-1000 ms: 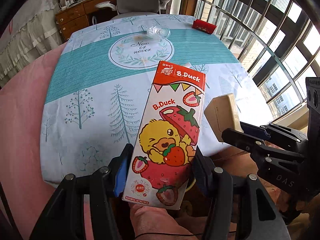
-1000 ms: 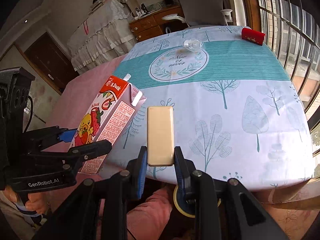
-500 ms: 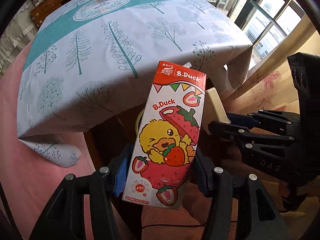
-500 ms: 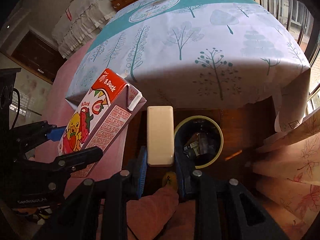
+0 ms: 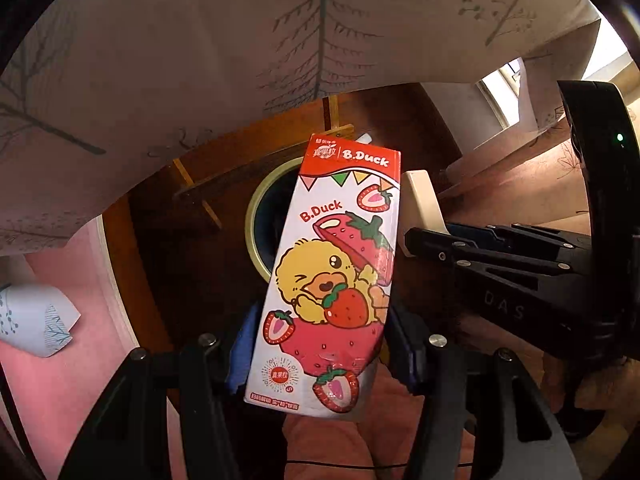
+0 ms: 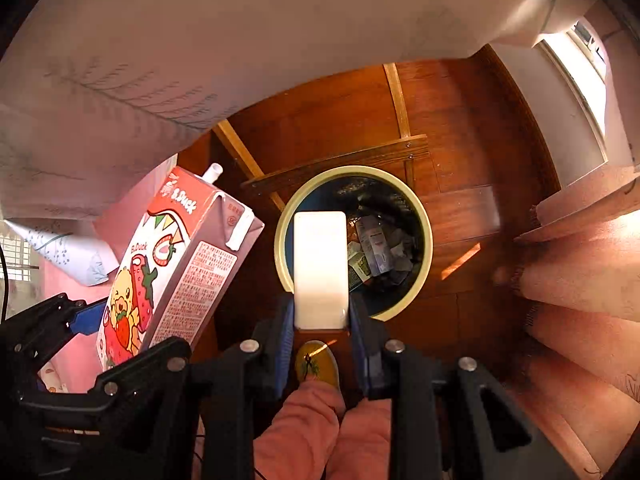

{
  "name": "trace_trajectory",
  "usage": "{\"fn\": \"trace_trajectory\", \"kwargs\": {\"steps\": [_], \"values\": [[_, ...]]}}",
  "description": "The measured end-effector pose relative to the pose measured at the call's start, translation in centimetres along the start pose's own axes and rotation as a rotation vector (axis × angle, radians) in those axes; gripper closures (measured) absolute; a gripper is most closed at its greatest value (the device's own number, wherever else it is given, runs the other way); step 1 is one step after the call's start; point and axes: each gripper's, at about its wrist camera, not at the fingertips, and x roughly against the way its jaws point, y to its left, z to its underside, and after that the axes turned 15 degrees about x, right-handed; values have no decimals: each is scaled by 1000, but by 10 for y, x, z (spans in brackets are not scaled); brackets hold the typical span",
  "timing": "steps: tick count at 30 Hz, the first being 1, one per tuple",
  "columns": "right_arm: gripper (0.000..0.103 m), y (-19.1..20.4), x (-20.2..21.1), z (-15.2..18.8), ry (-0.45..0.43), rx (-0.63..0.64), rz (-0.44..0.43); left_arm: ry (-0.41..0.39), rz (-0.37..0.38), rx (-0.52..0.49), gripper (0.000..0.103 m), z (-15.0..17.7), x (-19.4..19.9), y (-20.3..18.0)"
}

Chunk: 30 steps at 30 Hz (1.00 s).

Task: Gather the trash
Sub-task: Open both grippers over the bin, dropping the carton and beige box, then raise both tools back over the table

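**Both grippers loaded above the bin; release not yet made**

Grippers first: my left gripper (image 5: 320,344) is clamped on the B.Duck carton (image 5: 332,280), pads bearing on its lower side walls. My right gripper (image 6: 320,324) is clamped on the cream block (image 6: 320,268) at its near end, so most of the block stands out past the fingers.

Location: both items hang under the tablecloth (image 6: 200,40) edge, above the wooden floor. The trash bin (image 6: 416,208) stands on the floor ahead, with wrappers and small boxes already inside. In the right wrist view the block overlies the bin's left rim, not its middle. The carton sits further left, mostly over bare floor; its straw spout (image 6: 212,172) points far.

Risks, as I judge them:
- Letting go of the block from here could strike the rim and bounce it out.
- Dropping the carton now would likely miss, since it hangs left of the opening.
- The two grippers are close; swinging both inward together could knock them.
- Any liquid left in the carton could spill through the spout if tipped.
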Motion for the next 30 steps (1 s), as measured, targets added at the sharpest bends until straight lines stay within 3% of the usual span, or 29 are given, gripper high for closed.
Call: {"fn": "trace_trajectory", "kwargs": {"steps": [4, 5, 7, 8, 20, 30], "values": [[76, -21, -39, -5, -17, -47, 38, -34, -42, 12, 48, -13, -41, 4], [70, -26, -46, -7, -19, -62, 42, -38, -43, 19, 45, -15, -50, 7], [57, -35, -56, -14, -30, -83, 69, -57, -52, 32, 27, -19, -61, 11], [56, -38, -60, -14, -33, -95, 75, -68, -66, 37, 18, -21, -65, 14], [56, -30, -43, -14, -24, -114, 73, -58, -74, 60, 17, -34, -53, 34], [56, 6, 20, -5, -30, -114, 54, -49, -32, 75, 17, -24, 23, 35]]}}
